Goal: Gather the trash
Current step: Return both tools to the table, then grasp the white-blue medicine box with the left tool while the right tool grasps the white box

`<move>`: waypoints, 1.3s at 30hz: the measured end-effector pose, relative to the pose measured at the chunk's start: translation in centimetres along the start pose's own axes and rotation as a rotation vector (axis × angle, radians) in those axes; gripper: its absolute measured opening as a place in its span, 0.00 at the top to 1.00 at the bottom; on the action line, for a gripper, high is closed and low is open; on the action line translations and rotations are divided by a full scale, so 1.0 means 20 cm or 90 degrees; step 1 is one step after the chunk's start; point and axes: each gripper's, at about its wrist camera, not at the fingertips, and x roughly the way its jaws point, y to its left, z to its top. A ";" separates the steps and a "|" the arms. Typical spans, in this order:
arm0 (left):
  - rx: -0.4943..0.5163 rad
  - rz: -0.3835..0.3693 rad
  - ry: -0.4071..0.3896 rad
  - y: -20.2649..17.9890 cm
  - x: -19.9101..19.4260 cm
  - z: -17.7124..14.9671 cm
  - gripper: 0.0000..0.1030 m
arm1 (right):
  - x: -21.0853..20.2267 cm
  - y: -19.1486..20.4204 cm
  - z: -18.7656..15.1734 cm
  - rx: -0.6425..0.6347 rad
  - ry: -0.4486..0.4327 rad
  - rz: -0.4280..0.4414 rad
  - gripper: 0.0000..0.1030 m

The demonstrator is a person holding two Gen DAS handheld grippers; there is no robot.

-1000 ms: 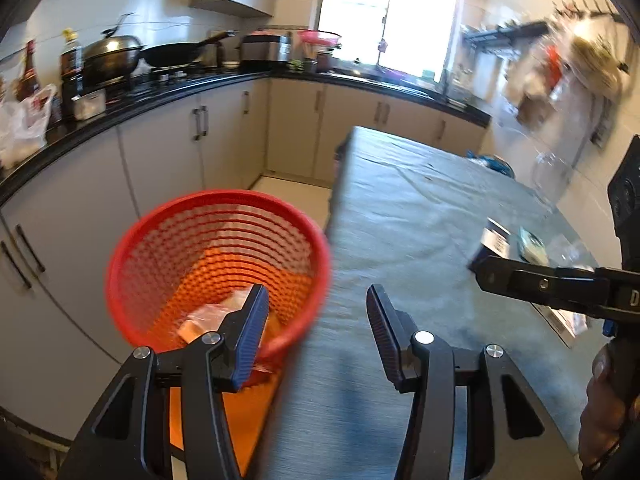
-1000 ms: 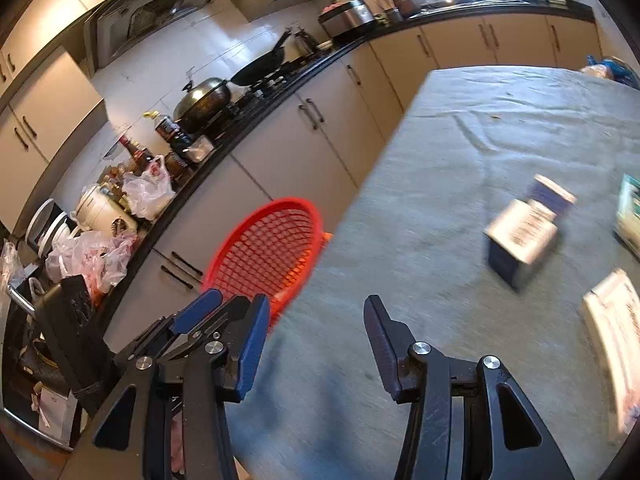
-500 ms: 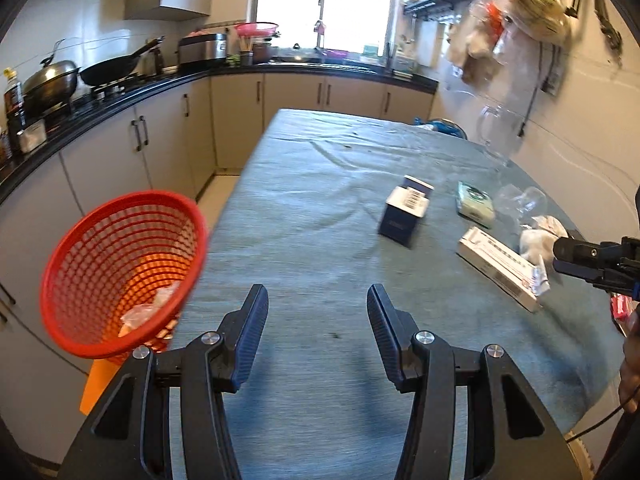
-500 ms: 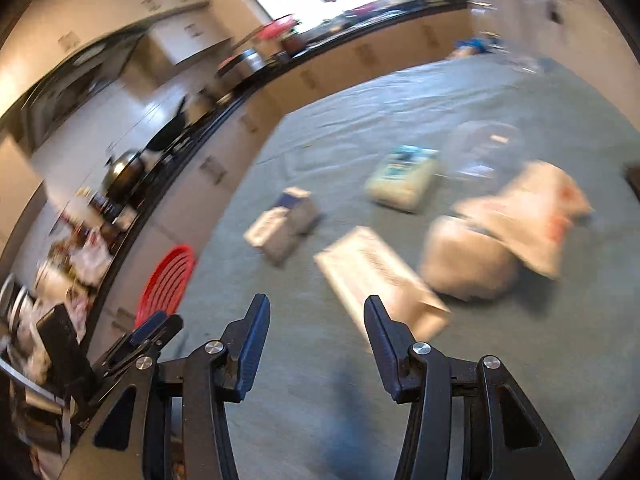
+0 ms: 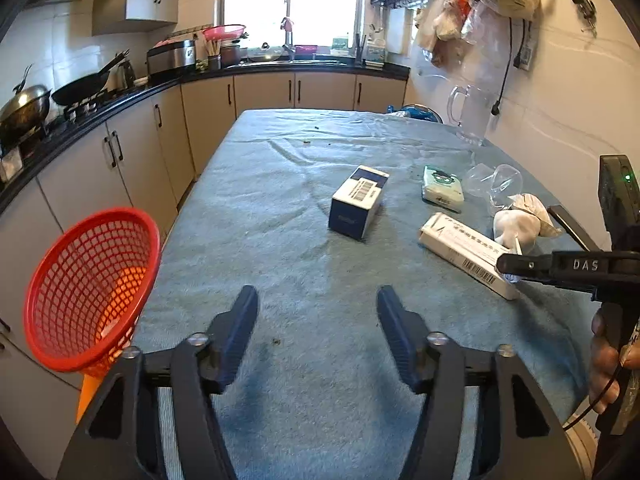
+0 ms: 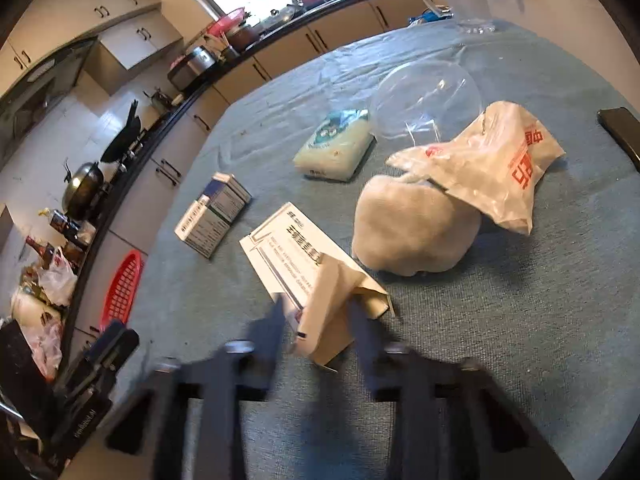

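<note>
A red mesh basket hangs beside the table's left edge; it also shows in the right wrist view. On the blue-grey cloth lie a long white carton, a blue-and-white box, a tissue pack, a crumpled white bag, a printed plastic bag and a clear plastic lid. My right gripper straddles the carton's near open end, blurred, jaws narrowing around it. My left gripper is open and empty above the cloth.
A glass jug stands at the table's far right. A dark phone lies at the right edge. Kitchen counters with pans run along the left. The wall is close on the right.
Both grippers swung right from the basket toward the trash. My right gripper dropped onto the long white carton's end and its jaws came closer together. The left slid back a little.
</note>
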 end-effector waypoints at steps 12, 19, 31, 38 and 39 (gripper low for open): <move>0.052 -0.003 0.041 -0.11 0.28 0.29 0.31 | -0.26 -0.03 0.00 -0.045 -0.095 0.012 0.89; 0.093 0.016 0.115 -0.18 0.56 0.43 0.31 | -0.29 -0.11 0.00 -0.026 -0.098 0.037 0.89; 0.071 0.001 0.149 -0.21 0.69 0.43 0.66 | -0.26 -0.15 0.02 -0.021 -0.093 0.055 0.89; 0.023 -0.022 0.084 -0.15 0.42 0.32 0.66 | -0.25 -0.10 0.00 -0.038 -0.106 0.044 0.89; 0.023 -0.016 0.070 -0.15 0.37 0.29 0.66 | -0.25 -0.08 0.00 -0.043 -0.109 0.040 0.89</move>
